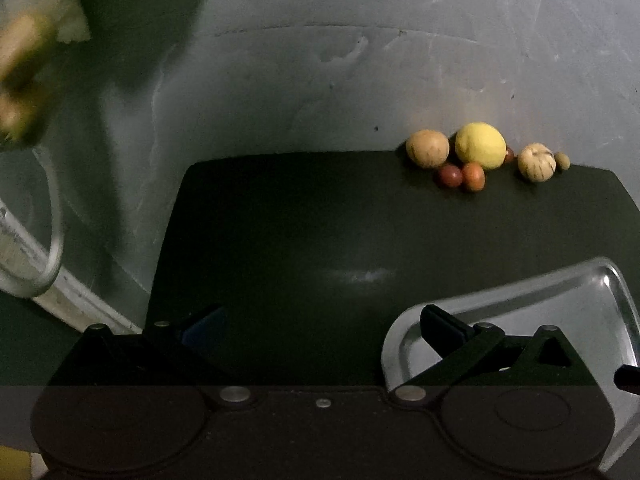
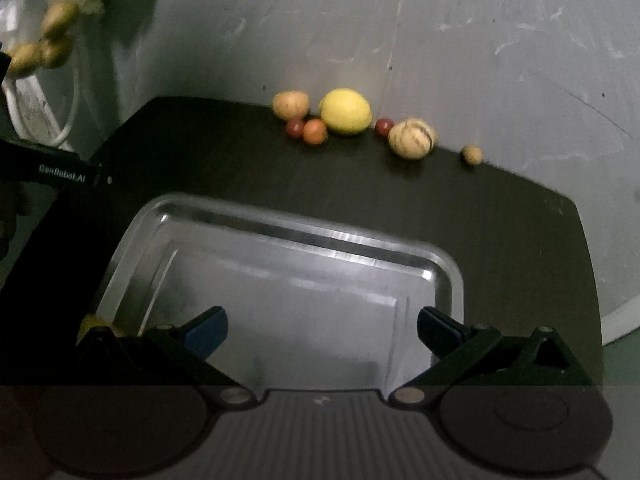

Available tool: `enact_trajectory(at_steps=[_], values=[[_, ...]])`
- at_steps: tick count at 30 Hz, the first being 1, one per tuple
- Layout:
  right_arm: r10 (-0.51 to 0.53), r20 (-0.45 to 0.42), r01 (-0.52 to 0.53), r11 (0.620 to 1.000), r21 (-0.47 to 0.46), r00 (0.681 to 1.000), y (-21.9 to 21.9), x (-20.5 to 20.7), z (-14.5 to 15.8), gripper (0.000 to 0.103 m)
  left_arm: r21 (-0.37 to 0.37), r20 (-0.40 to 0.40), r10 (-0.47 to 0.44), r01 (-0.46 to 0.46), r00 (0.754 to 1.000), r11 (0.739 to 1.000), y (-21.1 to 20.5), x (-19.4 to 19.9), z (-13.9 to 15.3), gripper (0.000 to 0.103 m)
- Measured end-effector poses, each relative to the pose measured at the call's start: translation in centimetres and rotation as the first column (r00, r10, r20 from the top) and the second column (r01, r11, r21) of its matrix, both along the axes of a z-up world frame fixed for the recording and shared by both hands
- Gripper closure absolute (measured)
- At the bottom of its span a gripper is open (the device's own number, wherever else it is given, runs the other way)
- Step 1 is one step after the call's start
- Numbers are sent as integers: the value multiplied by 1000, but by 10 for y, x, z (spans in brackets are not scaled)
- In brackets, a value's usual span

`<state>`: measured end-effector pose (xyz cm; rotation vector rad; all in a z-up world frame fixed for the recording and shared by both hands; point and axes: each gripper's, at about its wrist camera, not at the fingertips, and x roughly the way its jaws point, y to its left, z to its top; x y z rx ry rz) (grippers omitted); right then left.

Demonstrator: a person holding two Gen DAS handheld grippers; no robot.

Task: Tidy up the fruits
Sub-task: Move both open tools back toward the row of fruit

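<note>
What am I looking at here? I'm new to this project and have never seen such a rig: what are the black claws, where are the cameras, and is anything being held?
Each picture comes from a fisheye camera on a handheld two-finger gripper, looking forward along its fingers. The black claws at the bottom are those fingers. The left gripper and the right gripper are both open and hold nothing. On the dark table lies an empty metal tray, under the right gripper. Along the far edge, by the wall, sits a row of fruit: a yellow lemon, a tan round fruit, a striped pale fruit and some small reddish ones.
</note>
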<state>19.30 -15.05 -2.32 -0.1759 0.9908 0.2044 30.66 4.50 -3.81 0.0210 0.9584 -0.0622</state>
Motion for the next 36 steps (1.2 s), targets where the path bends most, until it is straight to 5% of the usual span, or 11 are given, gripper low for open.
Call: enact_trajectory(at_steps=[36], values=[[79, 190, -93, 993, 70, 979, 12, 123, -48, 4, -54, 52, 23, -21, 998, 998, -72, 139, -9, 1]])
